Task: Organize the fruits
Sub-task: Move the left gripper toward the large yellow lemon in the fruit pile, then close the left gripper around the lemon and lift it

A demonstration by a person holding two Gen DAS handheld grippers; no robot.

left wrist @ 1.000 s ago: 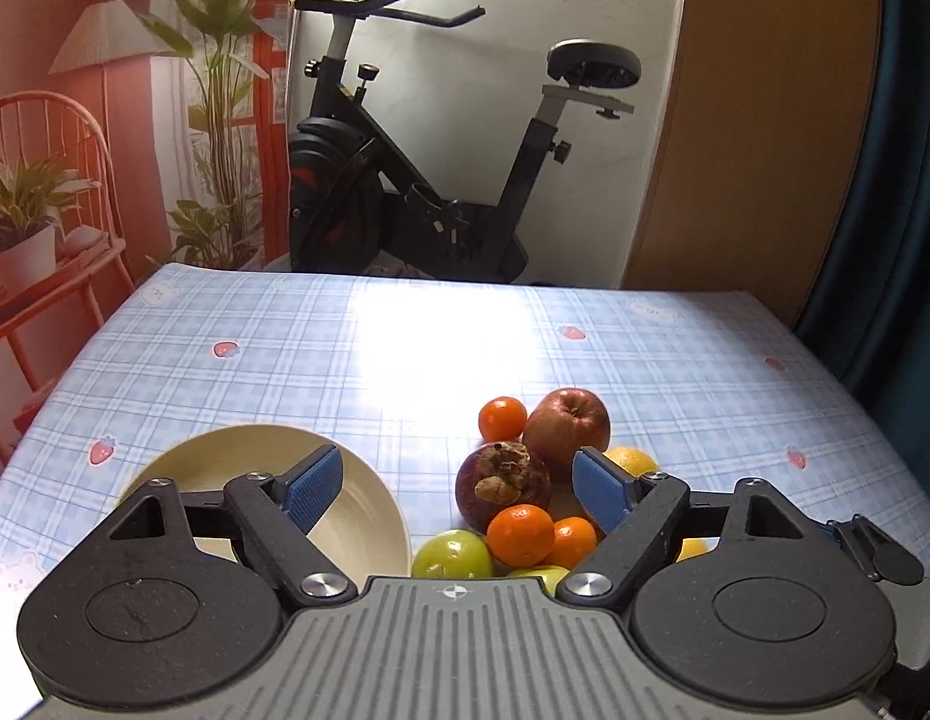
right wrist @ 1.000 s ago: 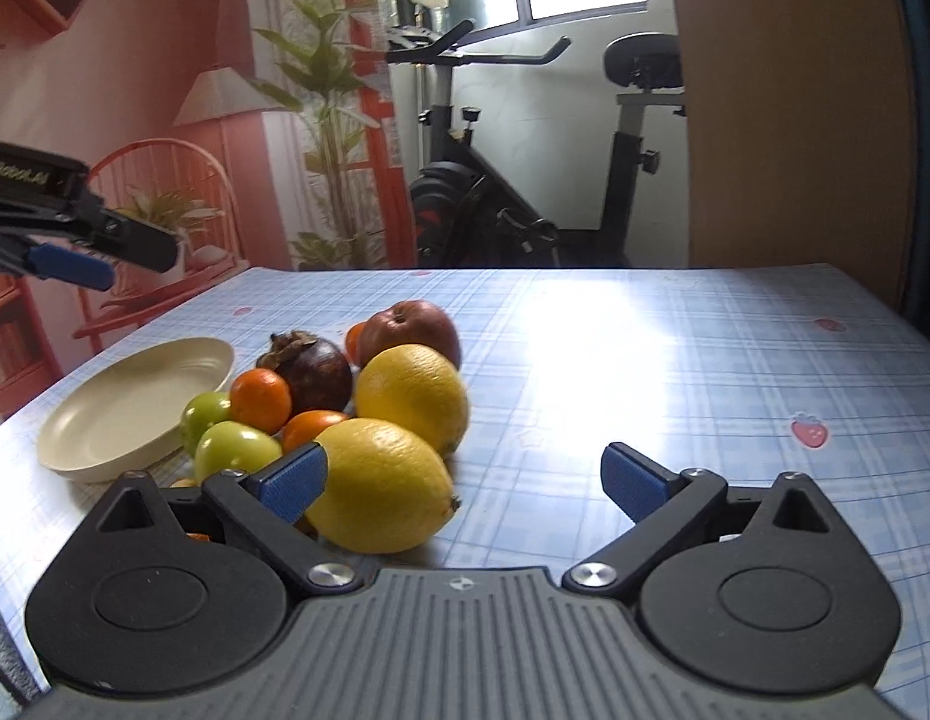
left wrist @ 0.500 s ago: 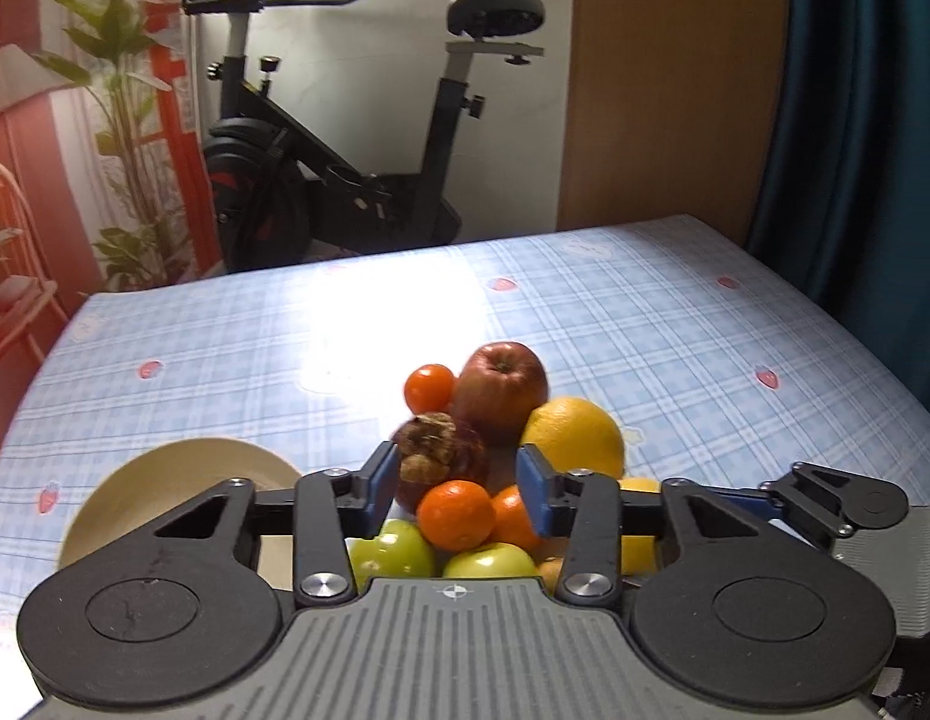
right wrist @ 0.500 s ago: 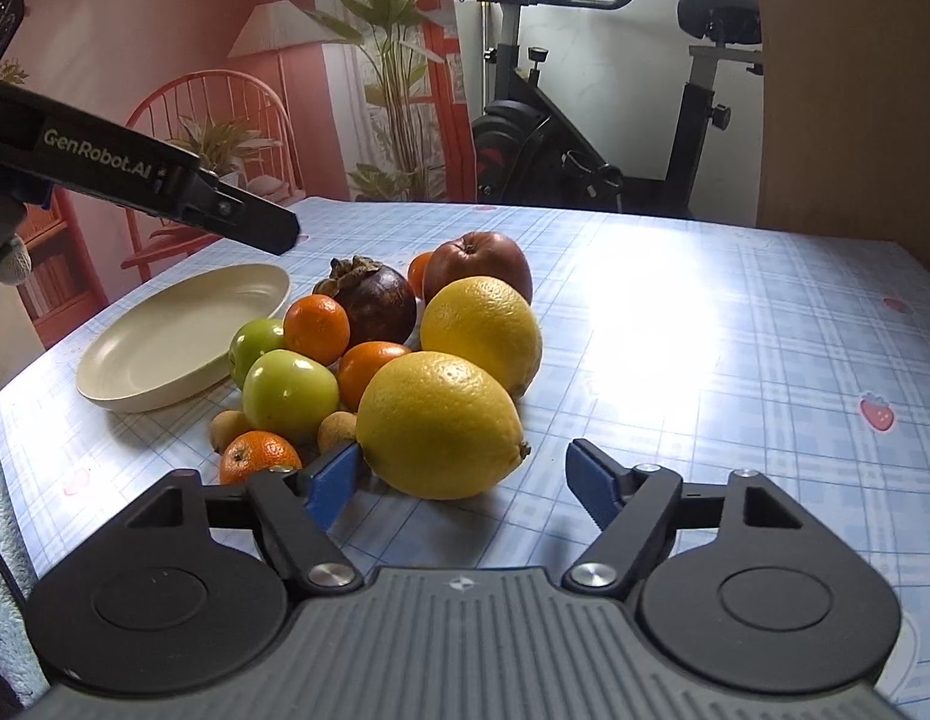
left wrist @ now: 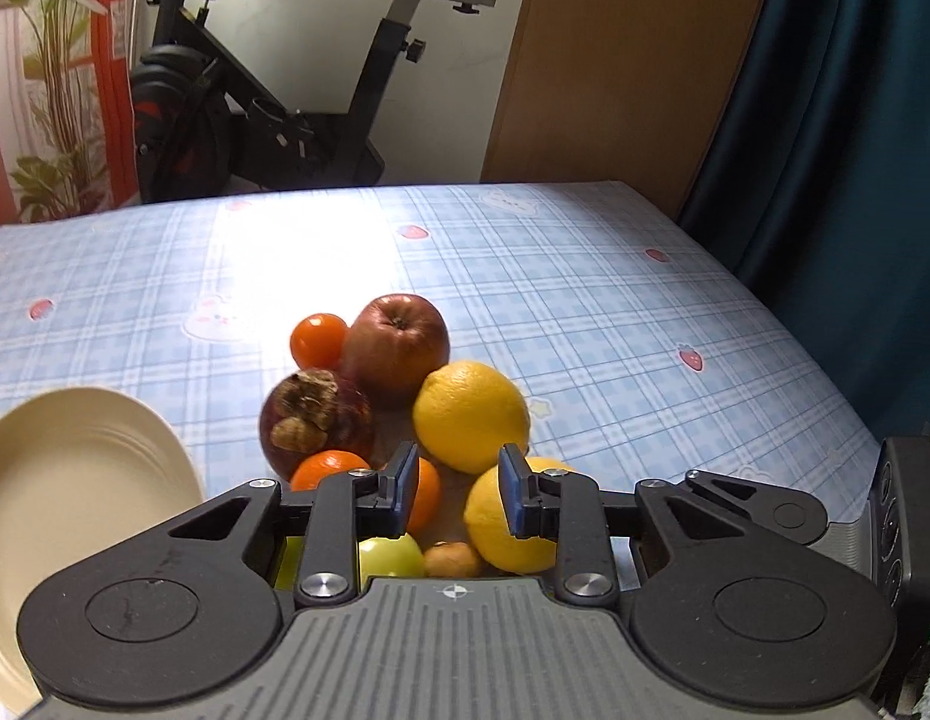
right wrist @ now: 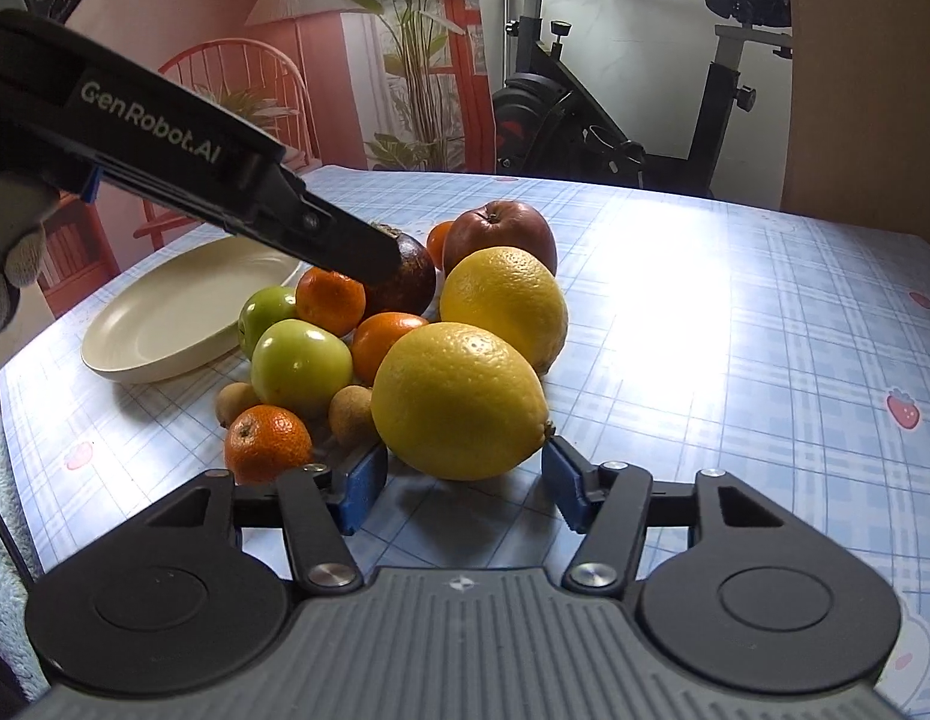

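Looking along the right claw [right wrist: 462,489], we see its blue fingers [right wrist: 360,486] spread apart with nothing between them, set just short of the nearest lemon [right wrist: 459,399] on the checked desk [right wrist: 735,330]. Left of that lemon lie a tangerine [right wrist: 267,441], two small brown fruits [right wrist: 352,414] and a green apple [right wrist: 300,363]. Behind them we find a second green apple [right wrist: 267,315], two more tangerines [right wrist: 330,300], a second lemon [right wrist: 504,306], a dark purple fruit [right wrist: 414,279] and a red apple [right wrist: 504,231]; all fruits sit in one touching cluster. A cream plate [right wrist: 183,312], holding no fruit, lies just left of the pile. The left claw [left wrist: 456,489] hangs above the pile; its fingers [left wrist: 402,492] stand a narrow gap apart and grip nothing we can see. Beyond the desk stand an exercise bike [right wrist: 615,120] and a blue curtain [left wrist: 825,120].
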